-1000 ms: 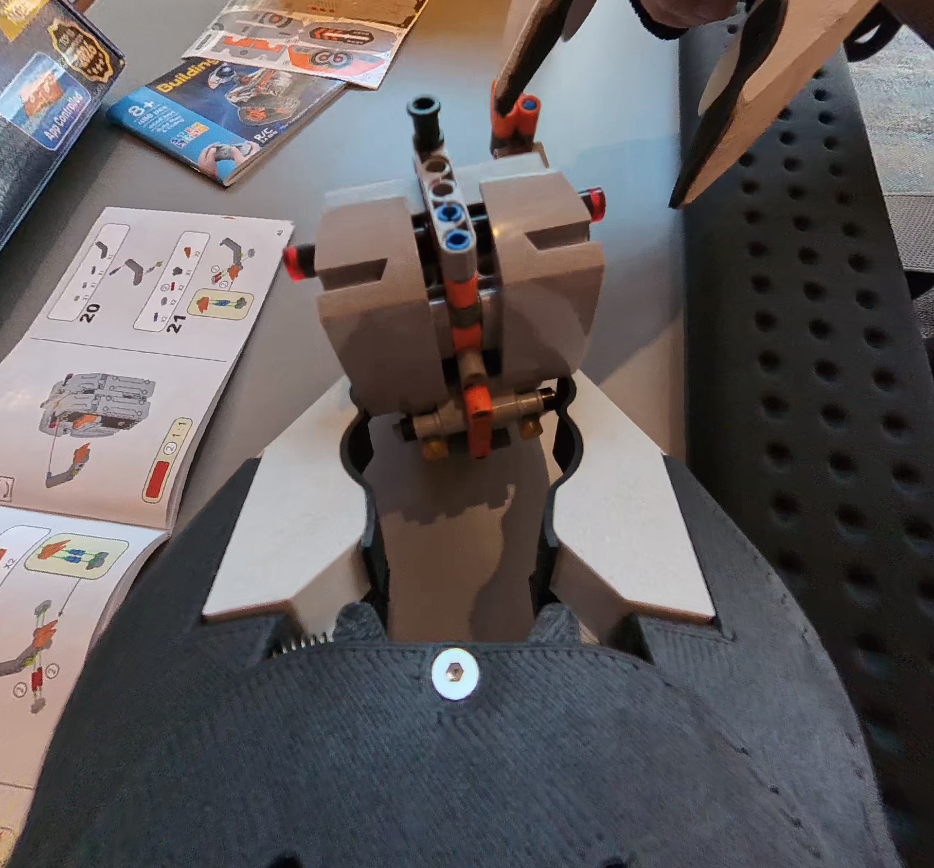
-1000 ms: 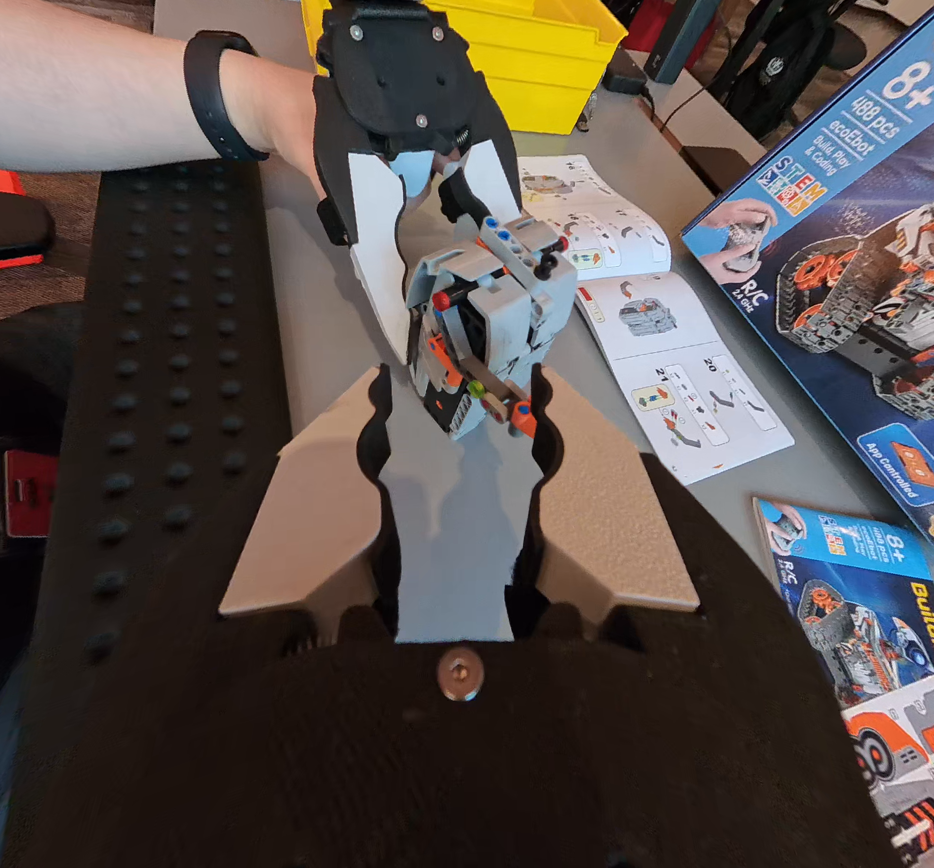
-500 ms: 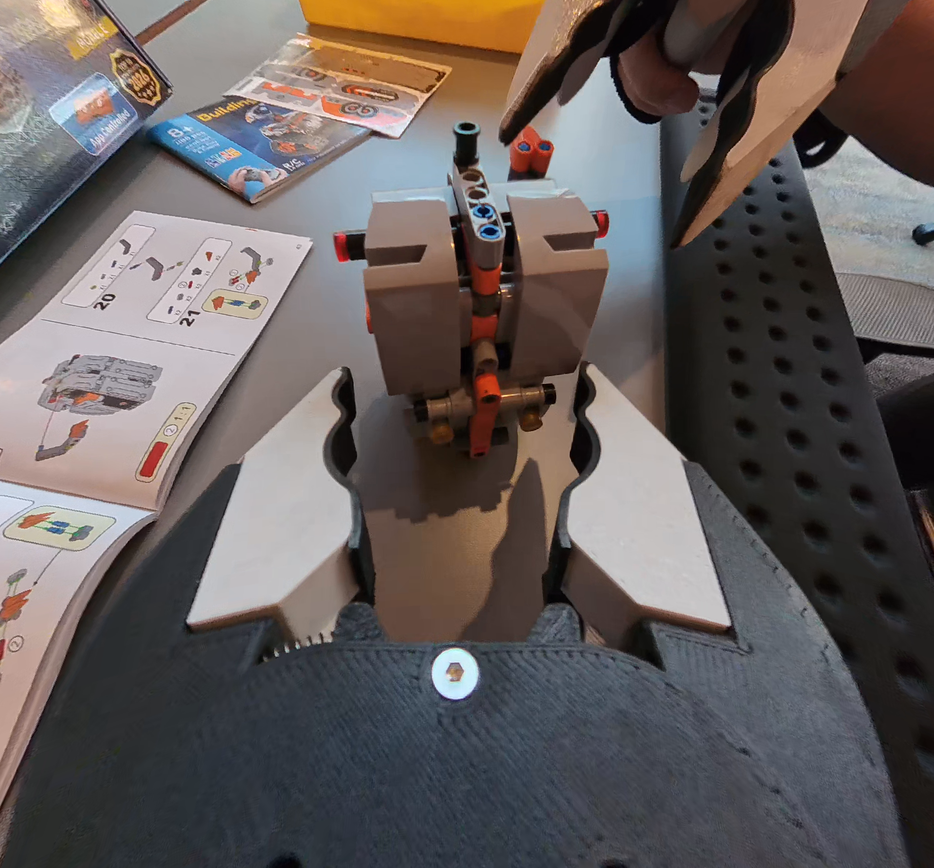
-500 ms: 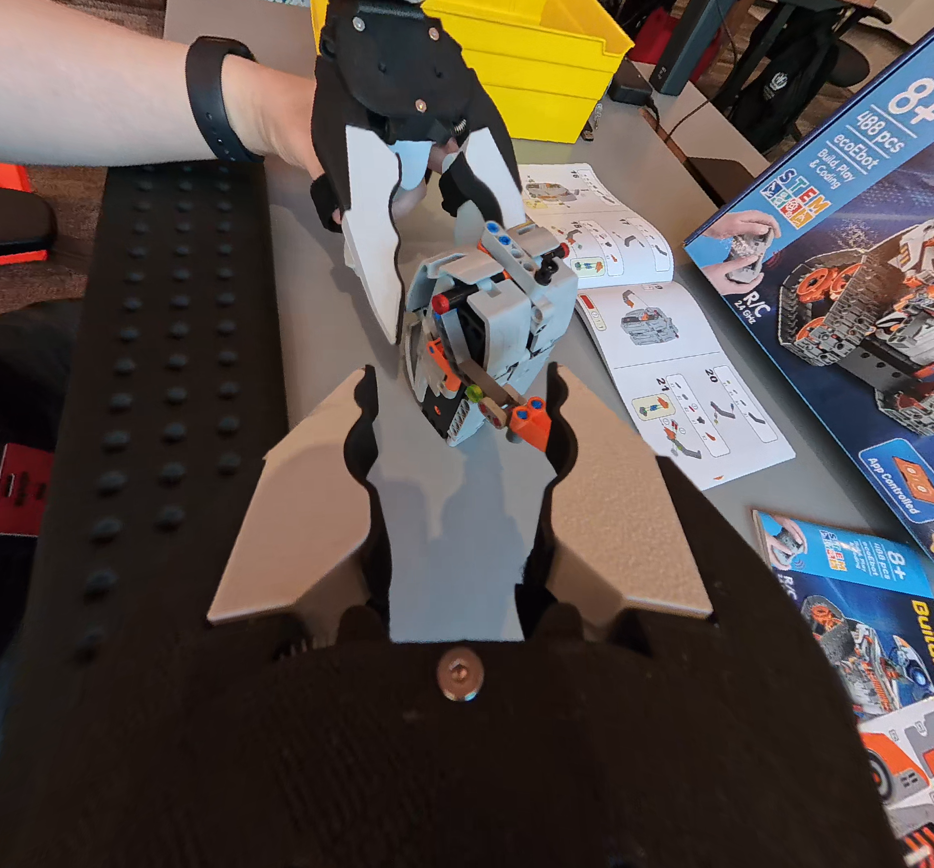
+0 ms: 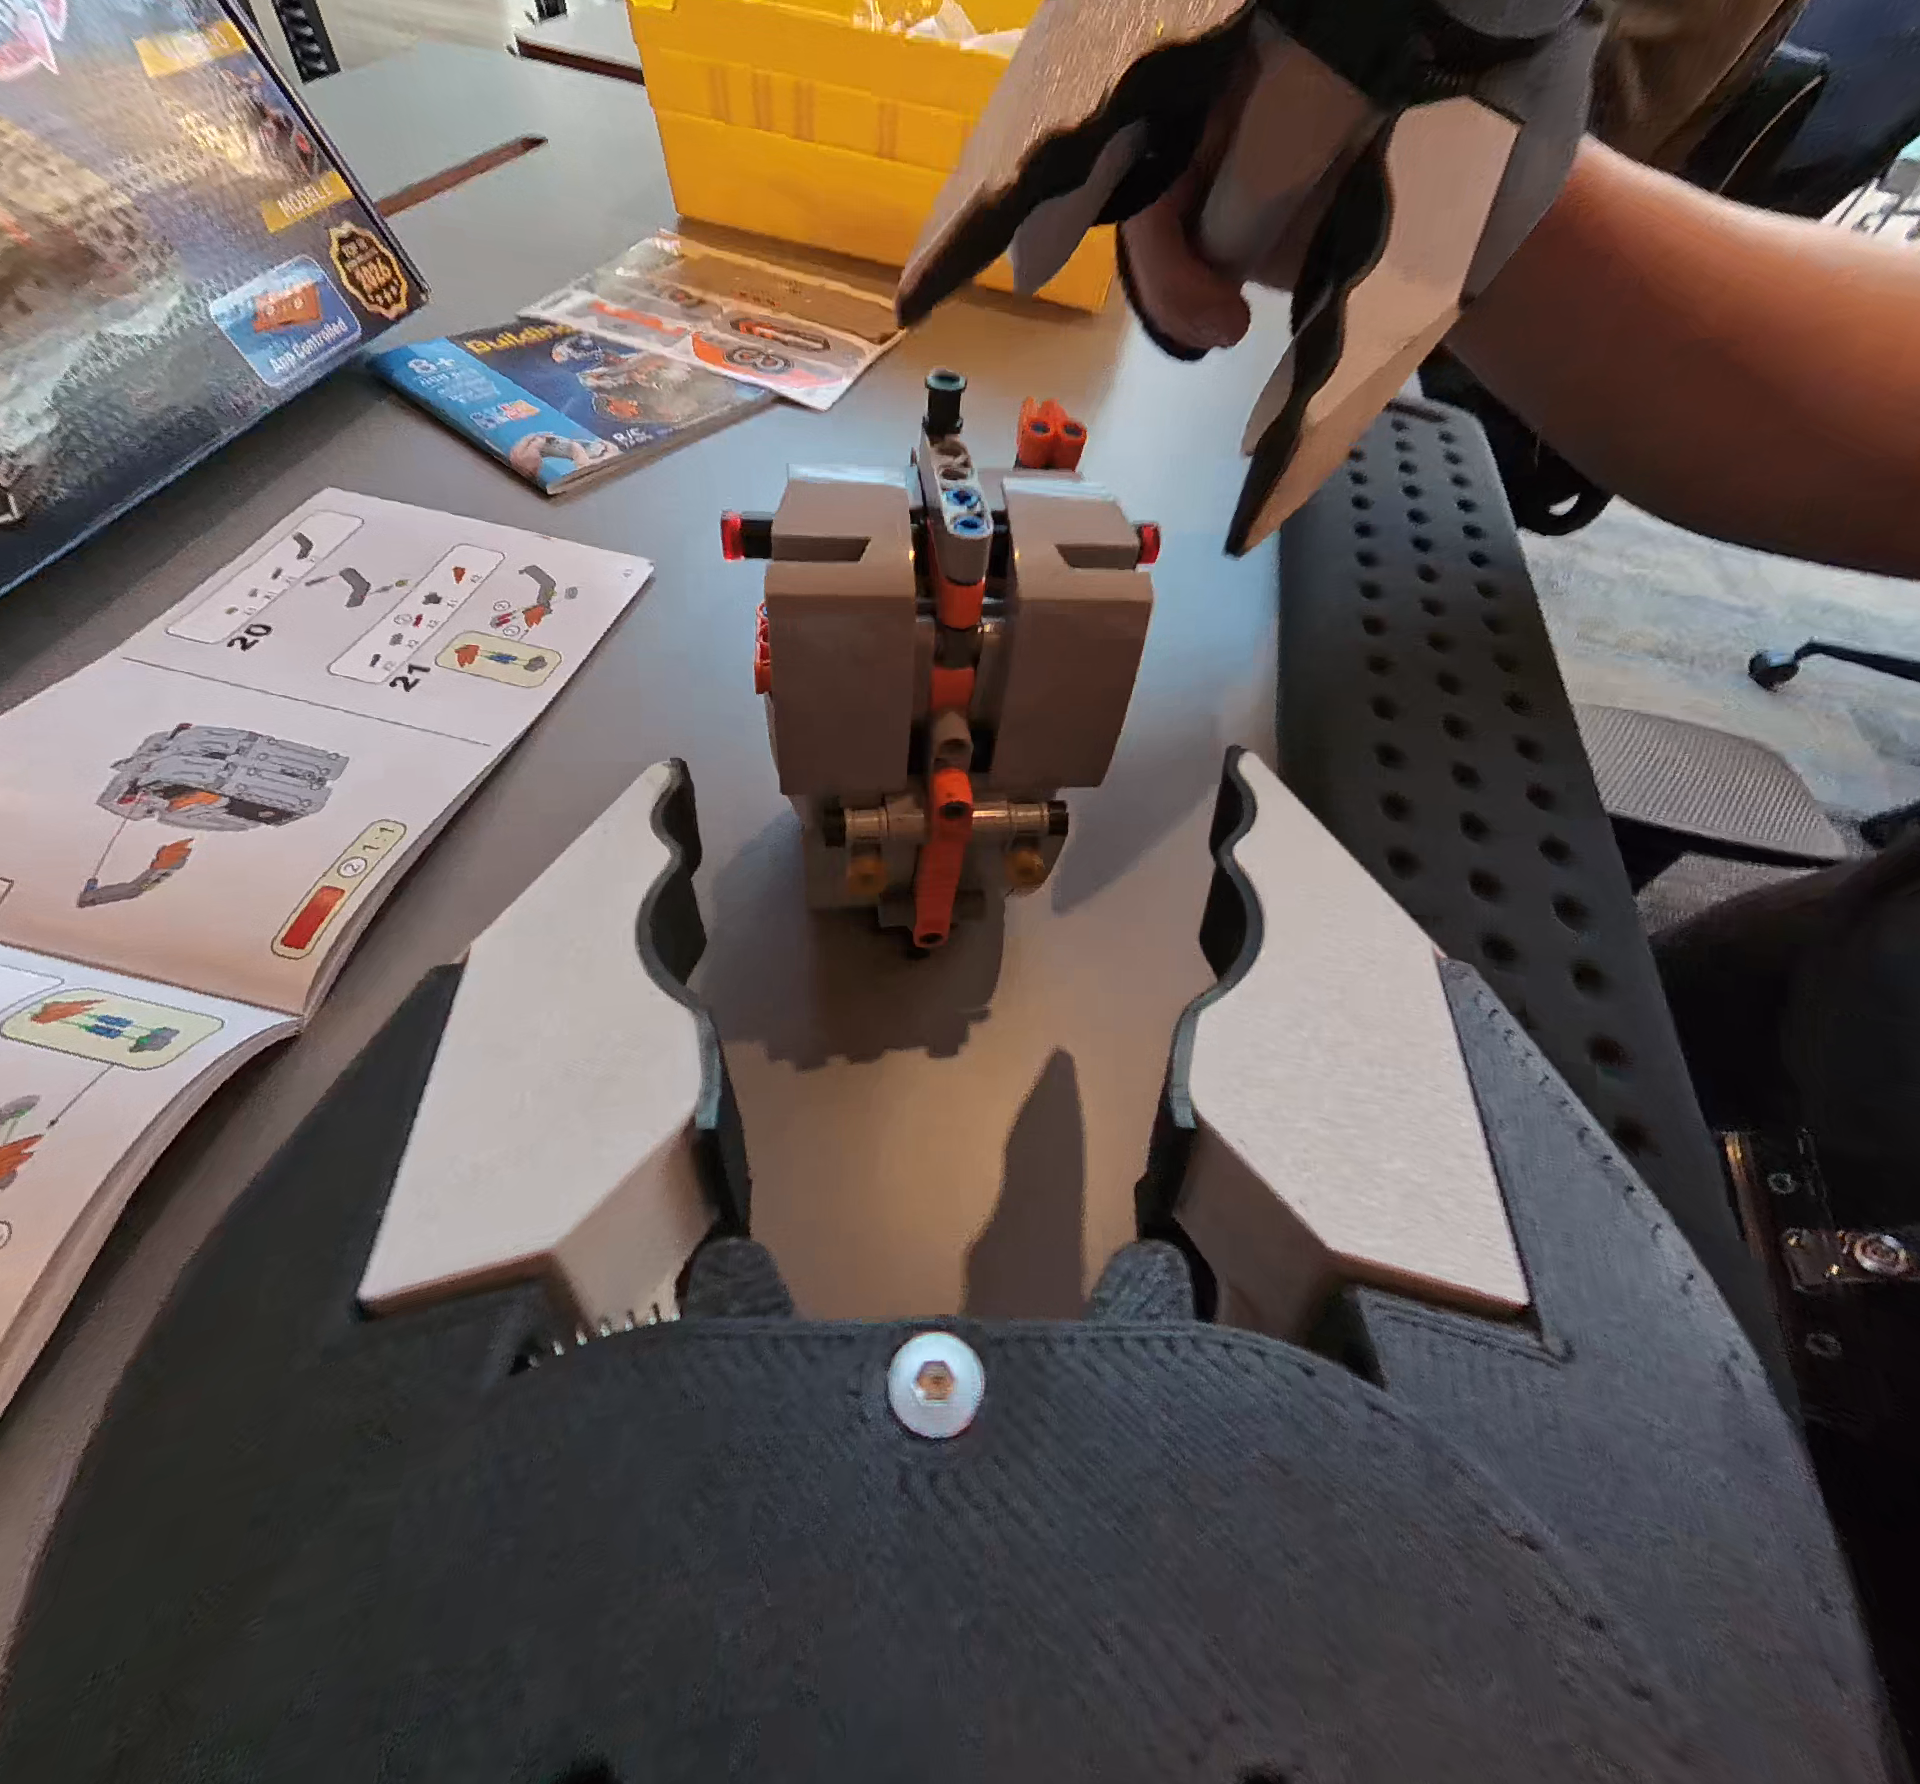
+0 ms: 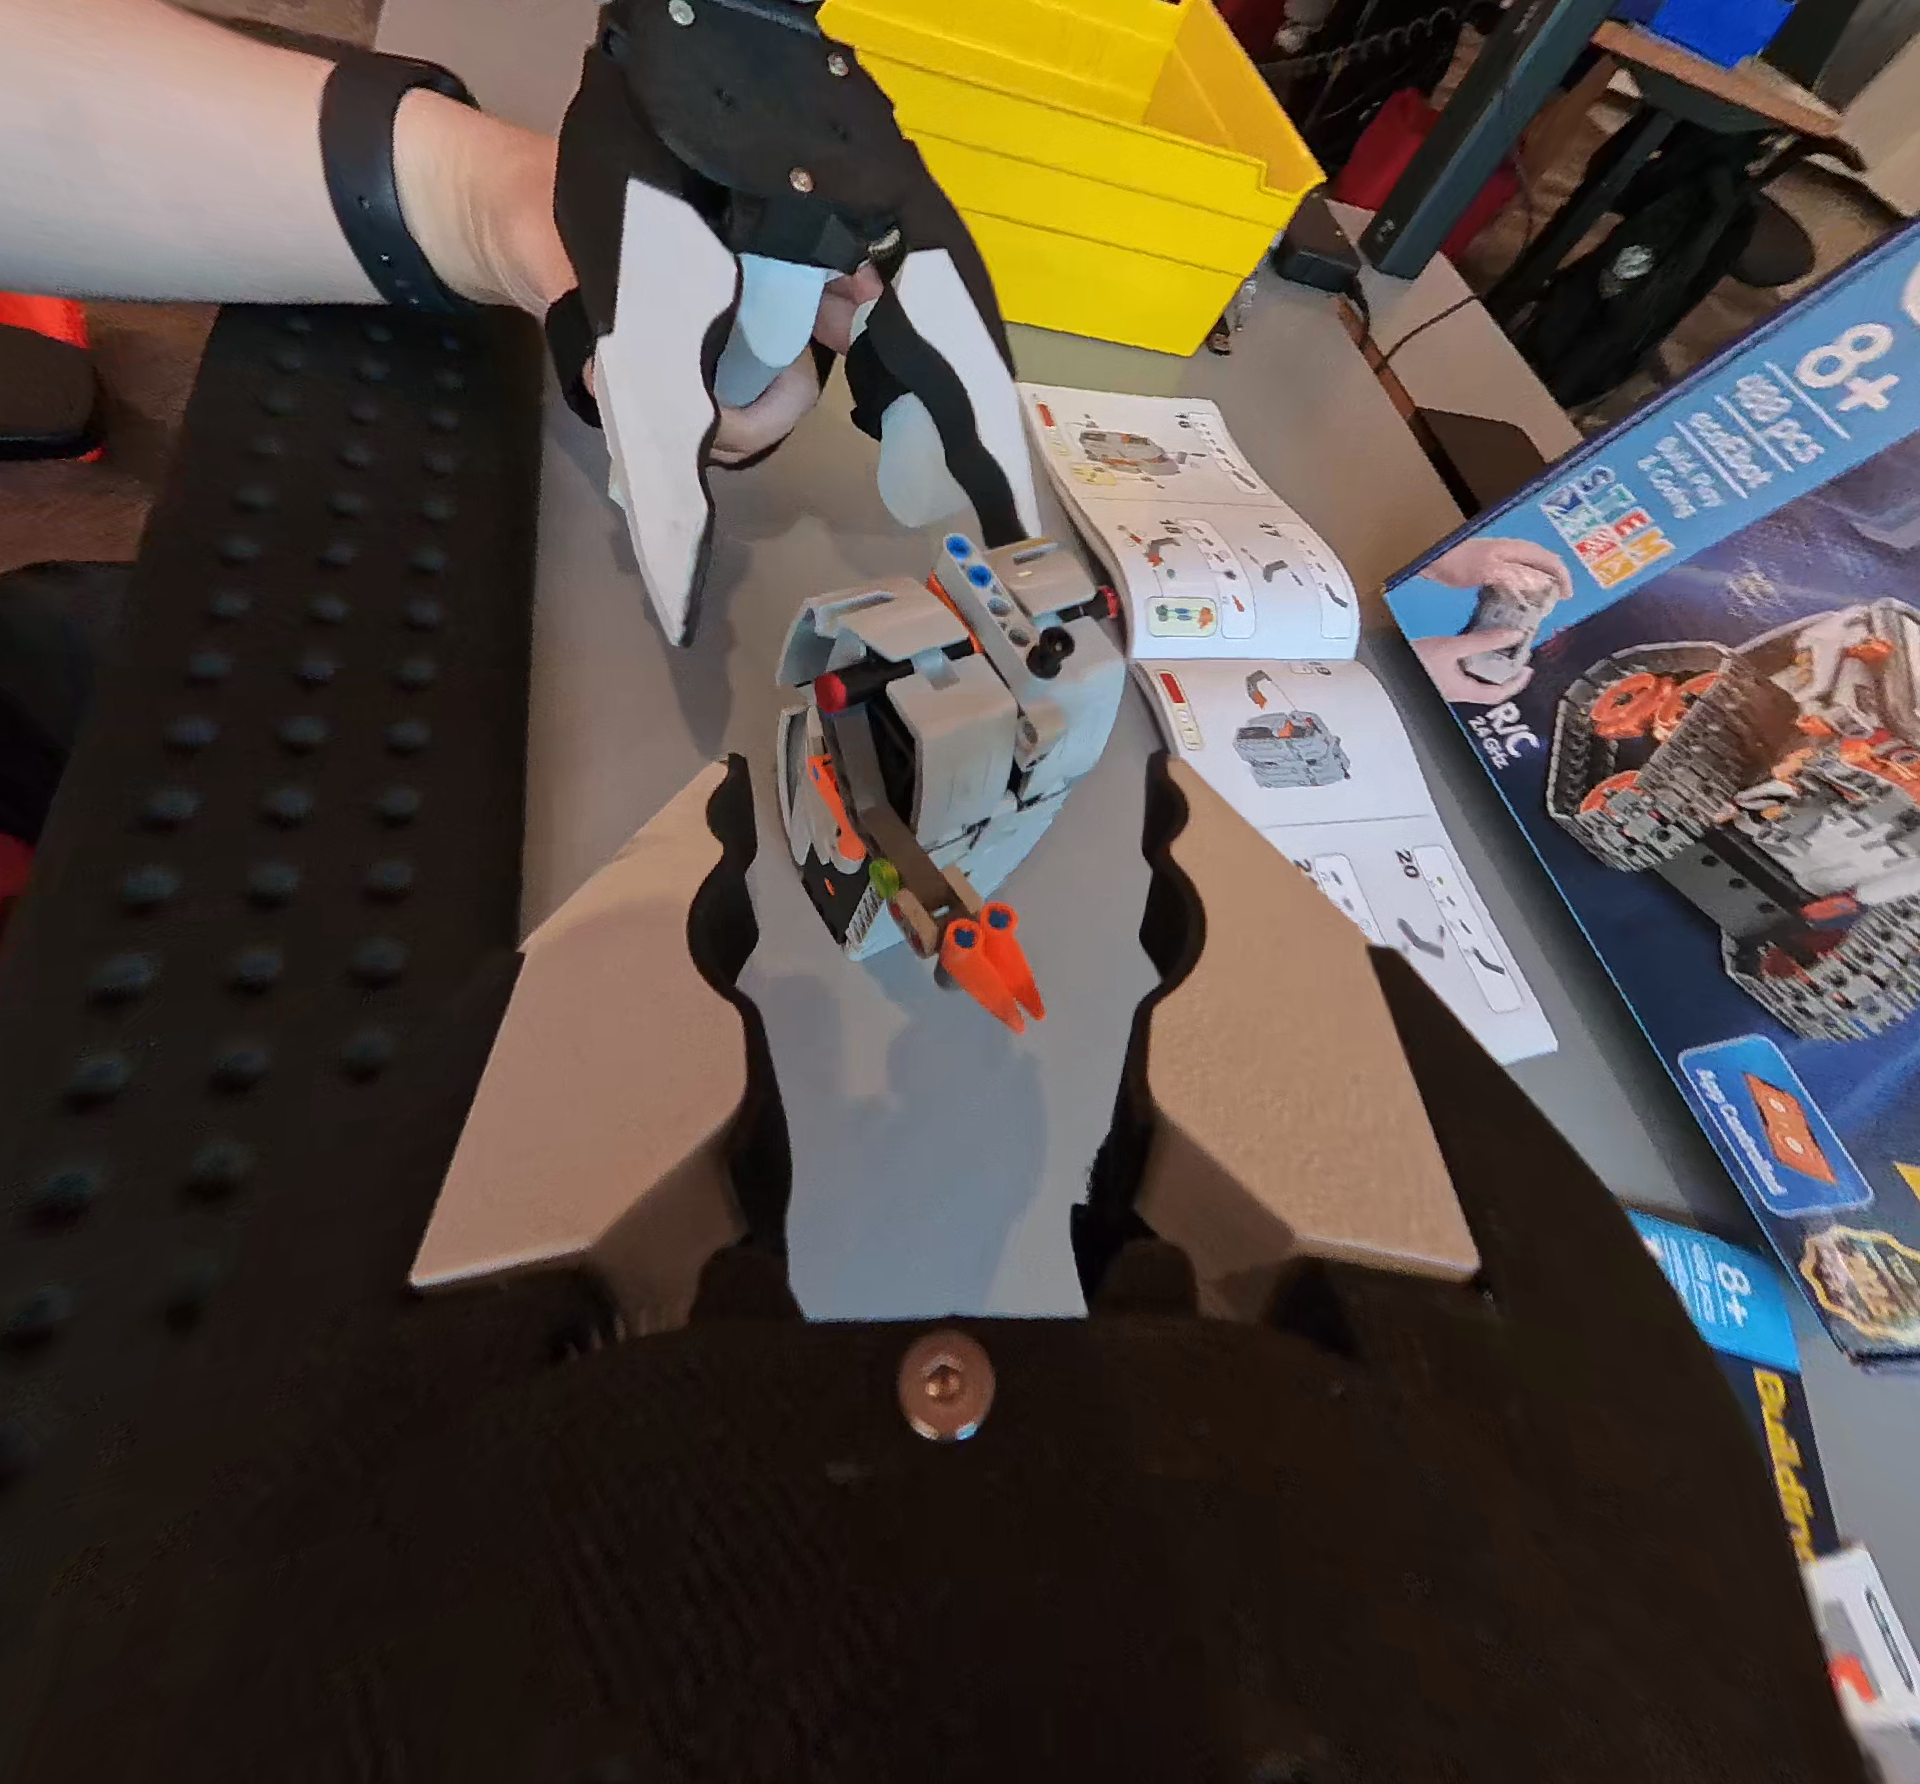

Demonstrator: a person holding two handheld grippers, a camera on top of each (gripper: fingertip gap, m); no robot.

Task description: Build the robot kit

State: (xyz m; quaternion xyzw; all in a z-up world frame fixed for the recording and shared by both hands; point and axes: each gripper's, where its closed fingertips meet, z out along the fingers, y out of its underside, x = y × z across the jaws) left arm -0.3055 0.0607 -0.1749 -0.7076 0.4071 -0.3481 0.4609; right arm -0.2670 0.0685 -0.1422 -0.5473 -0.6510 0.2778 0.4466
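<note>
A grey brick model [image 5: 956, 674] with orange parts stands upright on the grey table [image 5: 644, 196]. My left gripper [image 5: 951, 773] is open and empty, with one finger on each side of the model's base and a gap on both sides. My right gripper [image 6: 945, 768] is open and empty in front of the model [image 6: 935, 758]. An orange two-pronged piece [image 6: 992, 965] with blue pins sits at the end of the model's tan beam, between my right fingers. It also shows behind the model in the left wrist view [image 5: 1049, 430]. Each view shows the other gripper raised beyond the model.
An open instruction booklet [image 5: 312, 716] lies left of the model. A yellow bin [image 5: 831, 124] stands at the back. A big toy box [image 6: 1714, 747], a small blue booklet [image 5: 571, 404] and a sticker sheet [image 5: 727, 321] lie near. A black studded mat [image 5: 1455, 747] runs along the table's right. My right gripper is the nearer one to the orange two-pronged piece [image 6: 992, 965]: about 4 centimeters, against 9 centimeters.
My left gripper has opened wider, letting go of the model's base, and has drawn back. My right gripper has opened slightly and pulled back and up, away from the orange piece.
</note>
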